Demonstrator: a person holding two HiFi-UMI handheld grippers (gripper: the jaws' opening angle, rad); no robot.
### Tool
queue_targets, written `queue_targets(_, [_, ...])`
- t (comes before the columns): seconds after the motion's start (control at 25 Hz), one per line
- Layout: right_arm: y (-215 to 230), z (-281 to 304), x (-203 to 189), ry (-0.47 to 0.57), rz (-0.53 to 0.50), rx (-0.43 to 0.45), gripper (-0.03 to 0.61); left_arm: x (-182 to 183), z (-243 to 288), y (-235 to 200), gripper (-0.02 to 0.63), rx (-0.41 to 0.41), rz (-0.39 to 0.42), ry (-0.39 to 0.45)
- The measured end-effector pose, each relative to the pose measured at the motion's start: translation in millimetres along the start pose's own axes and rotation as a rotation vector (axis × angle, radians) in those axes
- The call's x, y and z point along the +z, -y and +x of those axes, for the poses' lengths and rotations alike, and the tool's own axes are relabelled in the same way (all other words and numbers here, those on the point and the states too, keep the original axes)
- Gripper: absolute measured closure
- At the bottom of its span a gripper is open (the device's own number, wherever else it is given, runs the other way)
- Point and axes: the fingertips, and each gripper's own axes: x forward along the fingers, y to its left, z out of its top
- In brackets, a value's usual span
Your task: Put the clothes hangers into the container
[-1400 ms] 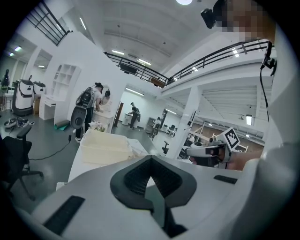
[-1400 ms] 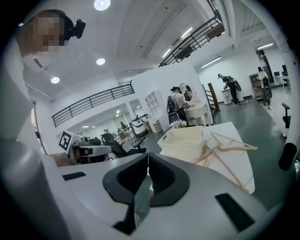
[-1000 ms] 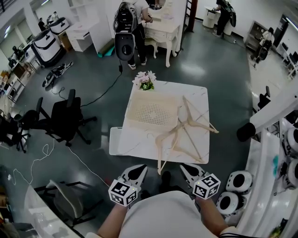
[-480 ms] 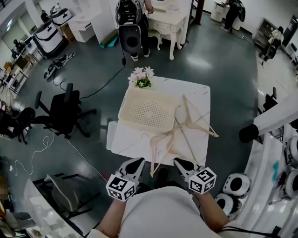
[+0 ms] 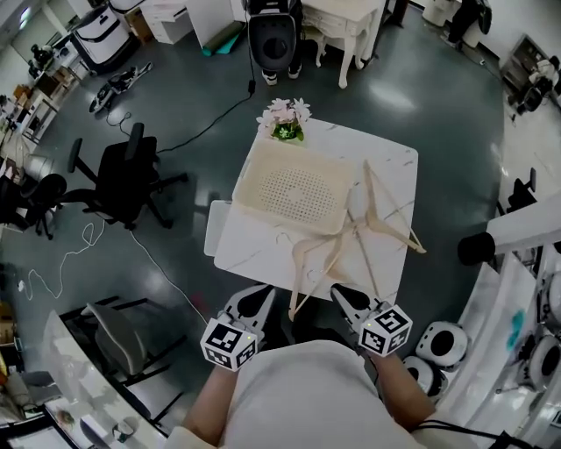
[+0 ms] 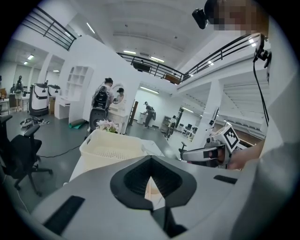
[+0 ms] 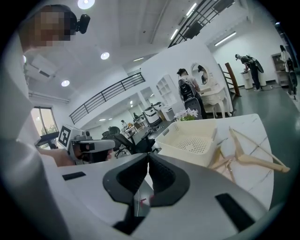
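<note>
Nearest us, at the worktop's near edge, we hold both tools out side by side. Our left claw (image 5: 259, 293) is clenched with nothing between its pads, and our right claw (image 5: 340, 293) is likewise clenched on nothing. Both point across the white marble worktop (image 5: 254, 256) and touch none of the things on it.

Between the two claws, the long end of one wooden hanger juts over the worktop's near edge. It belongs to a loose tangle of clothes hangers (image 5: 351, 235) that lie crossed over one another on the right half of the worktop. They are outside the container and just beside its right wall. The farthest of them runs along that wall, though we cannot tell whether it touches.

To their left sits the container (image 5: 247, 178), a cream basket with a perforated floor, upright on the far left part of the worktop. Beyond it, at the worktop's far edge, stands a small bunch of pink and white flowers (image 5: 287, 117).

Farther off on the dark floor, a black office chair (image 5: 123, 180) stands well to the left. A white dressing table (image 5: 344, 16) stands at the far end of the room.
</note>
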Motion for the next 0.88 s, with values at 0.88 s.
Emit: queue_targets(0.88, [74,136,-95,-0.264,0.106,-0.190,0.497,-27,15,-103,0.606,-0.049,-0.067,-0.097])
